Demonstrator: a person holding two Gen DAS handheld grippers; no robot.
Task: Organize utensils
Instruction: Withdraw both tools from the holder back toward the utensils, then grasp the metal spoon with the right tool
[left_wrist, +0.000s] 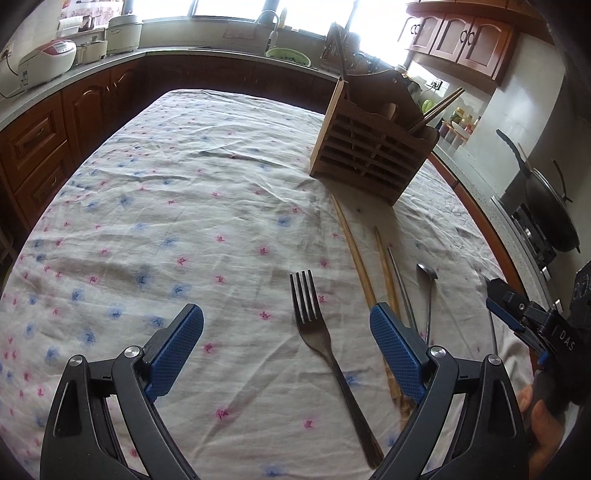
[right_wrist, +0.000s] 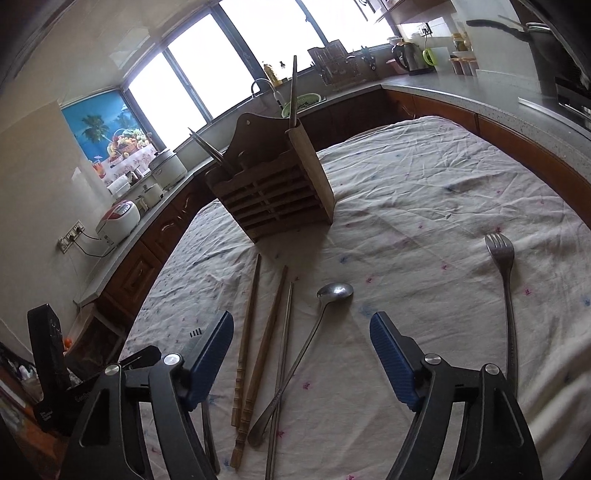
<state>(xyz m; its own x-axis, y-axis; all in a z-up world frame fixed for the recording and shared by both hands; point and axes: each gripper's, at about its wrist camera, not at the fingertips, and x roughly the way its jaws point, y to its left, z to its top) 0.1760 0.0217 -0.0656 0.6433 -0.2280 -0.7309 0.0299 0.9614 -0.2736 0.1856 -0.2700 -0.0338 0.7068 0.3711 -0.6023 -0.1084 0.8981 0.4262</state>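
A wooden utensil holder (left_wrist: 369, 158) (right_wrist: 273, 192) stands on the flowered tablecloth (left_wrist: 166, 206) with chopsticks sticking out of it. In the left wrist view my left gripper (left_wrist: 286, 328) is open, low over a dark fork (left_wrist: 317, 332) that lies between its fingers. To its right lie two wooden chopsticks (left_wrist: 354, 251), a metal chopstick (left_wrist: 400, 284) and a spoon (left_wrist: 426, 273). In the right wrist view my right gripper (right_wrist: 301, 332) is open and empty above wooden chopsticks (right_wrist: 255, 332), a metal chopstick (right_wrist: 284, 354) and the spoon (right_wrist: 332, 293). A second fork (right_wrist: 504, 266) lies at right.
Kitchen counters ring the table: rice cookers (left_wrist: 48, 61) at the left, a sink with a green colander (left_wrist: 288, 55) at the back, a wok on the stove (left_wrist: 550, 210) at the right. A black box (right_wrist: 48, 354) stands beyond the table's left edge.
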